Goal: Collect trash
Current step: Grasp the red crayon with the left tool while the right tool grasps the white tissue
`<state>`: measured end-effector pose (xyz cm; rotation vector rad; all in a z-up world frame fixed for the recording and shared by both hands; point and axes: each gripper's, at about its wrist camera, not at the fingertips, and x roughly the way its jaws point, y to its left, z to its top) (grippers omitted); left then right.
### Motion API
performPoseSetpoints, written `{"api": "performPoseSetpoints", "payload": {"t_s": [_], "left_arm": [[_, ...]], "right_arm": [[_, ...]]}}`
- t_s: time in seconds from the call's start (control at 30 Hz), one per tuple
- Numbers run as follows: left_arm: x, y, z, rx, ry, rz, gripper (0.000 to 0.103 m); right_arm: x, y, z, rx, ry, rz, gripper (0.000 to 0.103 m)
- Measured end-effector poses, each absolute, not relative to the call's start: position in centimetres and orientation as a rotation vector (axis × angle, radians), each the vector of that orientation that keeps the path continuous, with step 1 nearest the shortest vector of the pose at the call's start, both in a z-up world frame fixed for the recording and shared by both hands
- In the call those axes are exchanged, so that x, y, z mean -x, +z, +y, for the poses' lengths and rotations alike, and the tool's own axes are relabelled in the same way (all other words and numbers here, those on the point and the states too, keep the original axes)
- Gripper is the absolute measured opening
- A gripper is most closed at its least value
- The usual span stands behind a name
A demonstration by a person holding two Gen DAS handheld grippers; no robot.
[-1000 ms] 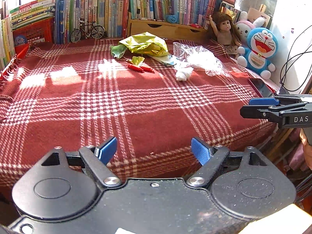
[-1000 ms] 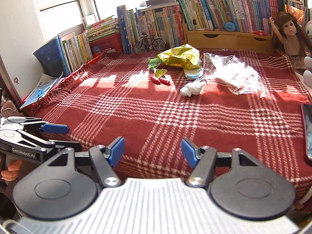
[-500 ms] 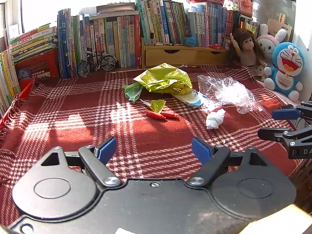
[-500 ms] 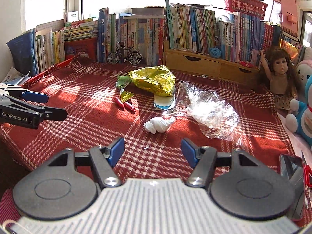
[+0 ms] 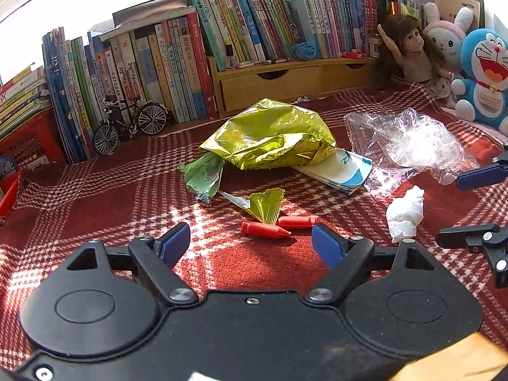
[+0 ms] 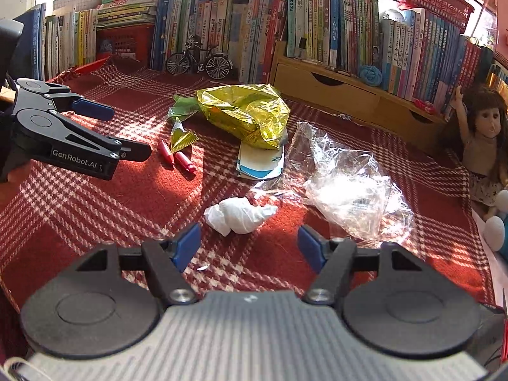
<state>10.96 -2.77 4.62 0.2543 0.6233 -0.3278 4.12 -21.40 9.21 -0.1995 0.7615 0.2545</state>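
A home, likely a child's room: a plaid cloth with rows of books standing behind it, a doll and plush toys beside them.

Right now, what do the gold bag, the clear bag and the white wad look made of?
Gold bag: looks like metallised foil film; glossy, sharp creases, mirror-like glints.
Clear bag: thin transparent plastic, probably polythene; the plaid cloth shows through it and it shines in the sun.
White wad: seems to be crumpled tissue or paper; matte, soft folds, no shine.
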Motion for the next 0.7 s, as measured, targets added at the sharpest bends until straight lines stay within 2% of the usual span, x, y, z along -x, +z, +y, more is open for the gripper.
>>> {"api": "performPoseSetpoints", "payload": {"t_s": [0.37,0.43,0.6,0.7], "left_arm": [[-14.0,1.9,-4.5,-0.28,-0.363,0.69,0.072],[-14.2,1.6,-4.6,-0.276,-0.374,0.696,0.067],[-14.1,1.3,-4.5,-0.237,-0.404,0.7,0.047],[-13.9,1.5,-4.6,-0.236,-0.405,0.697,0.042]], "right_arm": [[-7.4,7.7,-21.4,0.202,0.298,0.793,0.079],[-7.8,7.4,-21.2,0.204,0.312,0.799,0.079],[-8.3,6.9,-20.9,0.194,0.338,0.807,0.078],[-8.2,6.7,-20.7,0.187,0.359,0.812,0.077]]}}
